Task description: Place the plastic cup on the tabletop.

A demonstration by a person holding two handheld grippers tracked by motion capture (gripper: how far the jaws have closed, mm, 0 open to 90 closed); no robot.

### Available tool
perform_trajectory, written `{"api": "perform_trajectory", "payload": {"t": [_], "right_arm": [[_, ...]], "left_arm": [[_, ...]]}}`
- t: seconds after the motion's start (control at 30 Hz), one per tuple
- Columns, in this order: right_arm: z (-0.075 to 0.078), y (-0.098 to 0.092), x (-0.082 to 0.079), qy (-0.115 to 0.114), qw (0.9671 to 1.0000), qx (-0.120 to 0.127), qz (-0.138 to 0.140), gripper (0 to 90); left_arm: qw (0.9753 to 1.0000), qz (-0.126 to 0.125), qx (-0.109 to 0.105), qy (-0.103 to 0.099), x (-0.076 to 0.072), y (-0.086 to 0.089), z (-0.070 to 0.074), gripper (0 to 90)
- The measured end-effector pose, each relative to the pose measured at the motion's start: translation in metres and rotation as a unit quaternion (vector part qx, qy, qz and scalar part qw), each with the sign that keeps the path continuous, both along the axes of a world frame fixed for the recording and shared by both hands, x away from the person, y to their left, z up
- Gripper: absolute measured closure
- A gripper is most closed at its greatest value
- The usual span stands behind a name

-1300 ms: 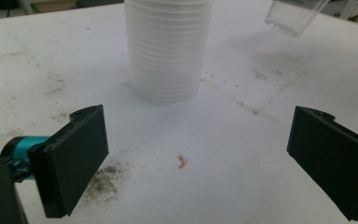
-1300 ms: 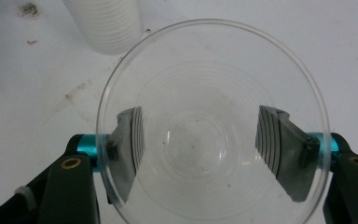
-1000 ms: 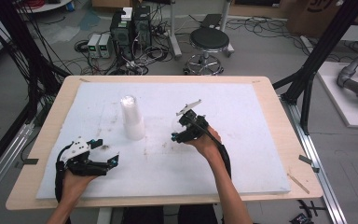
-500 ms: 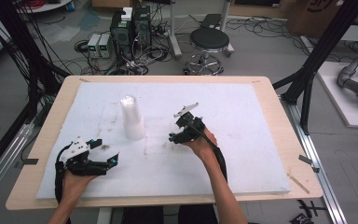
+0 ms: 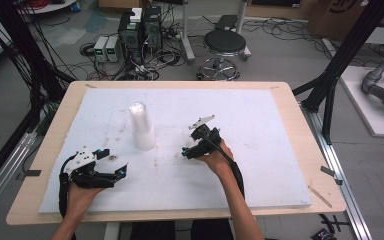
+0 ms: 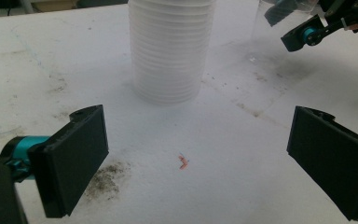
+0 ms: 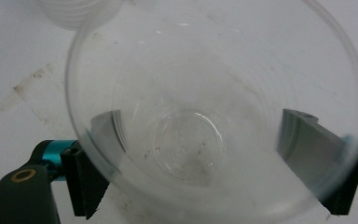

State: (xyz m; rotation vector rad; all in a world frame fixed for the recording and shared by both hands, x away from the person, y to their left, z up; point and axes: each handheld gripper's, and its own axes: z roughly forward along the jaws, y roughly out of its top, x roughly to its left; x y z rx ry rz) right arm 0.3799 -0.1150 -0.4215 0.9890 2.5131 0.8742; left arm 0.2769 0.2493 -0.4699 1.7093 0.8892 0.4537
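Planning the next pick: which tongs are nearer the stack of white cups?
Right. The right tongs sit just beside the stack of white cups; the left tongs rest lower, nearer the person.

cup stack (image 5: 142, 127) blocks left tool (image 5: 111, 167); foam (image 5: 260, 130) rightward free.

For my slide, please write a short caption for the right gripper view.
Right gripper with jaws on either side of a clear plastic cup, seen from above its open mouth, over the white table cover.

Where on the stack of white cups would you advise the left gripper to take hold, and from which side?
Grip the stack of white cups across its lower ribbed wall, coming in level from the front. It stands upside down and upright, widest at the base, and the open left gripper already faces it, jaws spread wider than the stack.
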Motion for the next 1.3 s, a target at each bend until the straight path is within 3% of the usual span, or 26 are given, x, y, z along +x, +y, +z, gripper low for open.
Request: {"api": "perform_trajectory", "payload": {"t": [0.13,0.27,0.43,0.53,0.67,0.8,1.0,1.13,1.3], "right_arm": [[-0.001,-0.015,-0.012,-0.013,0.9997,0.021,-0.006,14.3],[-0.003,-0.035,-0.032,-0.041,0.9979,0.05,-0.008,14.3],[-0.007,-0.066,-0.059,-0.083,0.9929,0.084,-0.008,14.4],[-0.009,-0.086,-0.072,-0.115,0.9891,0.09,-0.021,14.4],[-0.014,-0.111,-0.08,-0.14,0.984,0.1,-0.047,14.4],[-0.021,-0.128,-0.082,-0.149,0.9789,0.123,-0.066,14.5],[-0.032,-0.142,-0.082,-0.136,0.9769,0.138,-0.091,14.6],[-0.032,-0.142,-0.082,-0.145,0.9744,0.144,-0.094,15.0],[-0.032,-0.142,-0.083,-0.15,0.9744,0.139,-0.094,15.1]], "left_arm": [[1.0,0.002,-0.005,0.001,0.0,0.001,0.0,5.2],[0.9999,0.003,-0.009,0.003,0.0,0.001,0.0,5.2],[0.9999,0.005,-0.01,0.001,0.0,0.002,0.0,5.2],[0.9999,0.005,-0.009,0.003,0.001,0.002,0.0,5.2],[0.9999,0.011,-0.012,-0.005,-0.001,0.002,0.0,5.2],[0.9997,0.015,-0.015,-0.01,-0.003,0.003,-0.001,5.2],[0.9996,0.017,-0.016,-0.016,-0.004,0.003,-0.001,5.2],[0.9996,0.018,-0.013,-0.02,-0.004,0.002,-0.001,5.2],[0.9996,0.017,-0.018,-0.014,-0.003,0.003,-0.001,5.2]]}}
